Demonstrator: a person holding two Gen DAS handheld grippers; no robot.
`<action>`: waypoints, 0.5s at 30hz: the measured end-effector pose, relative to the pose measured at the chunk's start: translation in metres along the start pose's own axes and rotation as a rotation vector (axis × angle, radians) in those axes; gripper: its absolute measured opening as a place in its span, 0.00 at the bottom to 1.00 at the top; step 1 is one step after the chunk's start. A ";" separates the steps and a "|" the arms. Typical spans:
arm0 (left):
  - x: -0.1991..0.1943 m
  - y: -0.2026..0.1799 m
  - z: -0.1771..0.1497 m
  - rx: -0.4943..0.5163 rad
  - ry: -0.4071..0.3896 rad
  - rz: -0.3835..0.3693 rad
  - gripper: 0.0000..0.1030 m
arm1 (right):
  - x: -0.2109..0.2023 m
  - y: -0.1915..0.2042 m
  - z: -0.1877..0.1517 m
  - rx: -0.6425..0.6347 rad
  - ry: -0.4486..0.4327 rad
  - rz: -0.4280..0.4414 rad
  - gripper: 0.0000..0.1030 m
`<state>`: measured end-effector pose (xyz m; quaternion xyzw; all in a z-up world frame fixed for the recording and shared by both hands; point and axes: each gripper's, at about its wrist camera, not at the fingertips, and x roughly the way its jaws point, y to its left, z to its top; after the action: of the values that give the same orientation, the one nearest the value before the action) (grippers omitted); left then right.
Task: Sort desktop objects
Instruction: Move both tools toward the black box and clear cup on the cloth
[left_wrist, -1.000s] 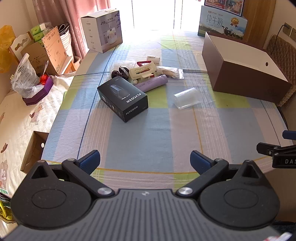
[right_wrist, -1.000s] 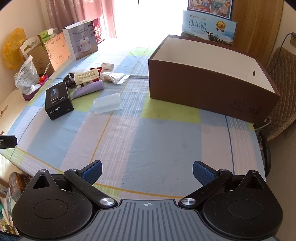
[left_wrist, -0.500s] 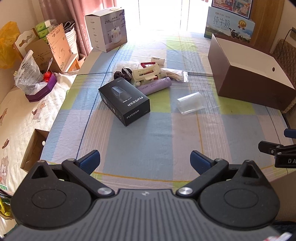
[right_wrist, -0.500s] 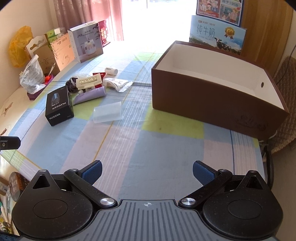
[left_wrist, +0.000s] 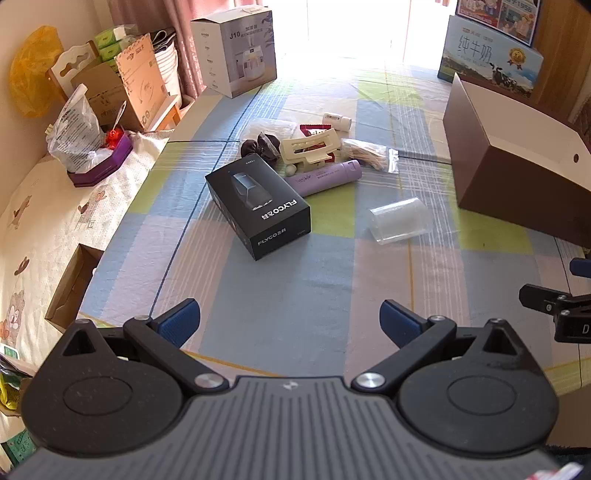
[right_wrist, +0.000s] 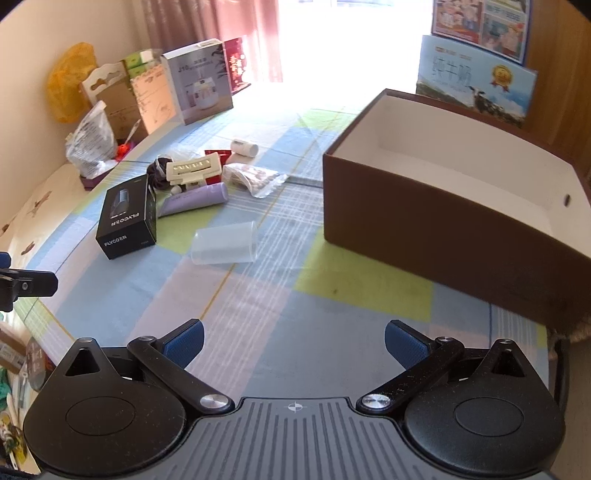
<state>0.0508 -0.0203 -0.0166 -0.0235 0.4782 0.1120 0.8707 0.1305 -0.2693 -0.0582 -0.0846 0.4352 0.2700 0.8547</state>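
Note:
A black FLYCO box (left_wrist: 258, 210) (right_wrist: 127, 218) lies on the checked tablecloth. Beside it lie a purple tube (left_wrist: 325, 177) (right_wrist: 194, 199), a clear plastic cup on its side (left_wrist: 400, 219) (right_wrist: 225, 242), a cream clip (left_wrist: 308, 146) (right_wrist: 194, 168), a bag of small sticks (left_wrist: 369, 155) (right_wrist: 253, 177), a small white bottle (left_wrist: 336, 120) (right_wrist: 243, 147) and a dark bundle (left_wrist: 260, 146). An open brown box (left_wrist: 517, 177) (right_wrist: 454, 218) with a white inside stands at the right. My left gripper (left_wrist: 290, 323) and right gripper (right_wrist: 293, 341) are both open and empty, above the near table edge.
A white humidifier carton (left_wrist: 236, 51) (right_wrist: 199, 81) stands at the far left of the table. A milk carton box (left_wrist: 491, 55) (right_wrist: 476, 81) stands behind the brown box. Cardboard, bags and a purple tray (left_wrist: 99, 166) sit on a bed to the left.
Both grippers have moved forward and a little higher toward the objects, which now look closer. Both stay open. No object has moved.

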 end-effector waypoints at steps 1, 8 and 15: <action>0.001 -0.002 0.001 -0.007 0.002 0.005 0.99 | 0.002 -0.002 0.002 -0.006 0.000 0.010 0.98; 0.013 -0.012 0.006 -0.062 0.018 0.043 0.99 | 0.018 -0.009 0.014 -0.045 -0.014 0.068 0.98; 0.024 -0.014 0.003 -0.123 0.035 0.086 0.99 | 0.035 -0.007 0.021 -0.072 -0.012 0.119 0.98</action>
<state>0.0685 -0.0291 -0.0366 -0.0586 0.4861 0.1781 0.8535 0.1653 -0.2536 -0.0738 -0.0877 0.4243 0.3364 0.8361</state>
